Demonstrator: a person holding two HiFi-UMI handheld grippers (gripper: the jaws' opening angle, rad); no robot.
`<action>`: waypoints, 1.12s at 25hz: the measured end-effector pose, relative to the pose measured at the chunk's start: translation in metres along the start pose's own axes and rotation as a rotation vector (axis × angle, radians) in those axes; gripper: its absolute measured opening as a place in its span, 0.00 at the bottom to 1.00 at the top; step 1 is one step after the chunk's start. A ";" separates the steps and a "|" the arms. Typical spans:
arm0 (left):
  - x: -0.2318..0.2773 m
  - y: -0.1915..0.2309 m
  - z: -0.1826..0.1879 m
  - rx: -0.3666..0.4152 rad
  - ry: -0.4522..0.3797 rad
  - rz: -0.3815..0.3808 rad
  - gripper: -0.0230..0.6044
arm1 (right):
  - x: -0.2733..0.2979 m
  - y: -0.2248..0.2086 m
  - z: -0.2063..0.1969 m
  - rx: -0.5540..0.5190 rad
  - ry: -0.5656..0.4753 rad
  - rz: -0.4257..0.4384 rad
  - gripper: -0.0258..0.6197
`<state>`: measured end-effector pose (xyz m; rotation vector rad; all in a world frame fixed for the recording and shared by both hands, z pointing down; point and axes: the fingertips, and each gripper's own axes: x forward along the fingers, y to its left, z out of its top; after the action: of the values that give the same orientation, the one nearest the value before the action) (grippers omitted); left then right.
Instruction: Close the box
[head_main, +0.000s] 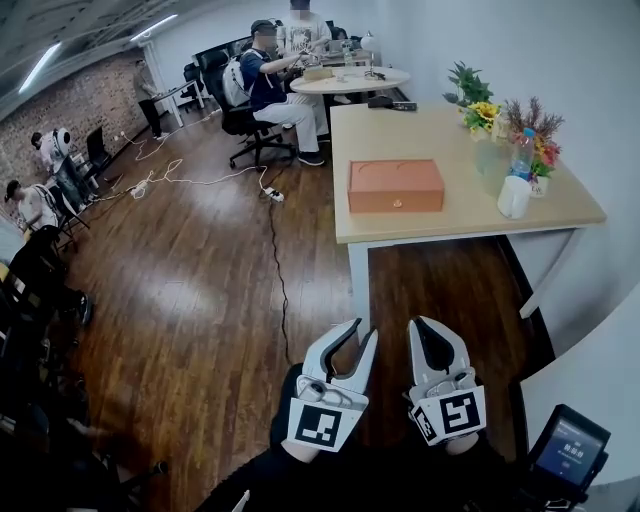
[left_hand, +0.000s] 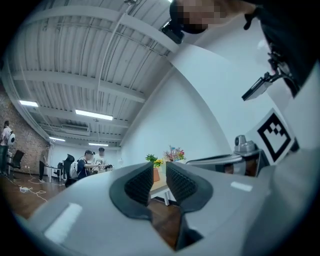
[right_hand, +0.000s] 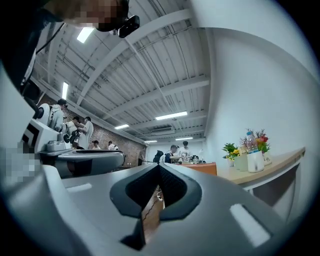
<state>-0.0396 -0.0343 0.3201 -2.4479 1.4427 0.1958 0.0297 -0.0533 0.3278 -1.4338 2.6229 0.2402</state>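
Orange box (head_main: 396, 186) lies closed on table (head_main: 440, 135); right gripper (right_hand: 159, 167) clamped empty.

An orange box (head_main: 396, 186) sits shut on the table (head_main: 400, 135), near its front edge (the lid lies down flat). A white cup (head_main: 514, 197), a bottle (head_main: 522, 153) and flowers (head_main: 535, 122) stand at the table's right side, apart from the box. The left gripper (head_main: 360, 332) and right gripper (head_main: 422, 325) are low down, side by side over the brown floor (head_main: 200, 290), away from the table.

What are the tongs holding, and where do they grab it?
Nothing. The left tongs and right tongs are both empty; the orange rectangular box sits untouched.
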 end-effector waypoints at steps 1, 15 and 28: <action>0.000 0.001 -0.002 -0.003 0.001 0.004 0.13 | 0.001 0.003 -0.002 -0.011 0.004 0.001 0.04; -0.003 0.004 -0.029 -0.085 0.078 -0.001 0.13 | 0.015 0.016 -0.017 0.007 0.060 0.025 0.04; -0.001 -0.003 -0.031 -0.067 0.083 -0.015 0.13 | 0.012 0.016 -0.020 0.006 0.060 0.028 0.04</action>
<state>-0.0384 -0.0420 0.3503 -2.5480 1.4733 0.1426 0.0090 -0.0587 0.3457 -1.4252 2.6901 0.1953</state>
